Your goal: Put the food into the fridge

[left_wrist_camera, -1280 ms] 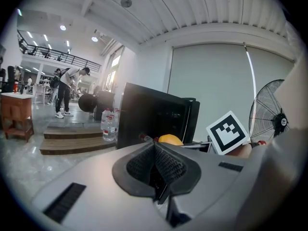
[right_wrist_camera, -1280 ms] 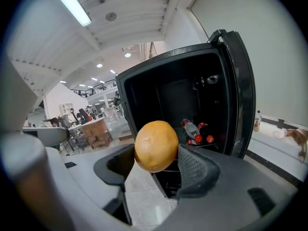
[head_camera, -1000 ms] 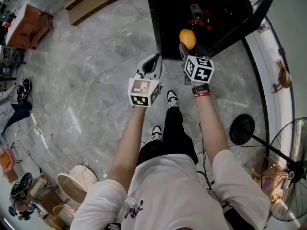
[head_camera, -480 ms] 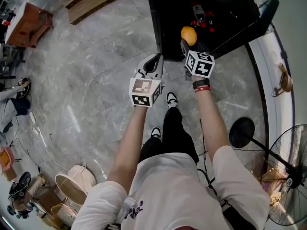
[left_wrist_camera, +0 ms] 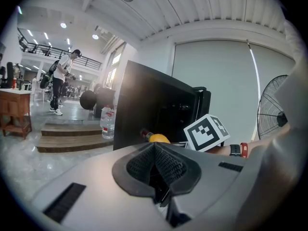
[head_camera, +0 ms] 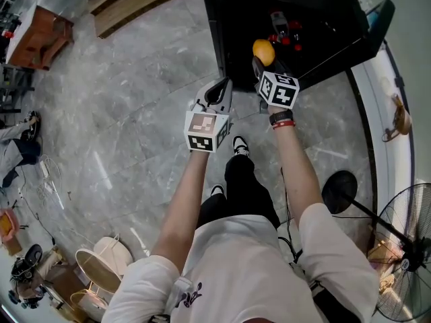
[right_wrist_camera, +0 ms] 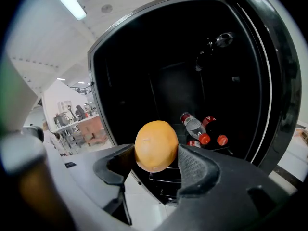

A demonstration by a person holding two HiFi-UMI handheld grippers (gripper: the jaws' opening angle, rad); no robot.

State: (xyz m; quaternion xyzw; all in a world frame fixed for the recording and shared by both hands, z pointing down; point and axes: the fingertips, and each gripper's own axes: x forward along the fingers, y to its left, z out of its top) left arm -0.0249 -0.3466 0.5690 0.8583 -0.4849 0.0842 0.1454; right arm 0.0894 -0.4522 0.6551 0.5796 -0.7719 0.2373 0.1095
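We've the round orange fruit [right_wrist_camera: 156, 145] clamped in R tongs [right_wrist_camera: 155, 162], spread wide; black fridge [right_wrist_camera: 159, 76] cavity lies straight ahead. L tongs [left_wrist_camera: 155, 163] pinched together, empty, further back.

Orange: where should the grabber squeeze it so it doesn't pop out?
Squeeze across its widest part, one pad on each side, coming in level from the front. The orange is round and smooth, so a pinch near its top or bottom would probably squirt it out. The right gripper holds it with pads on its left and right sides.
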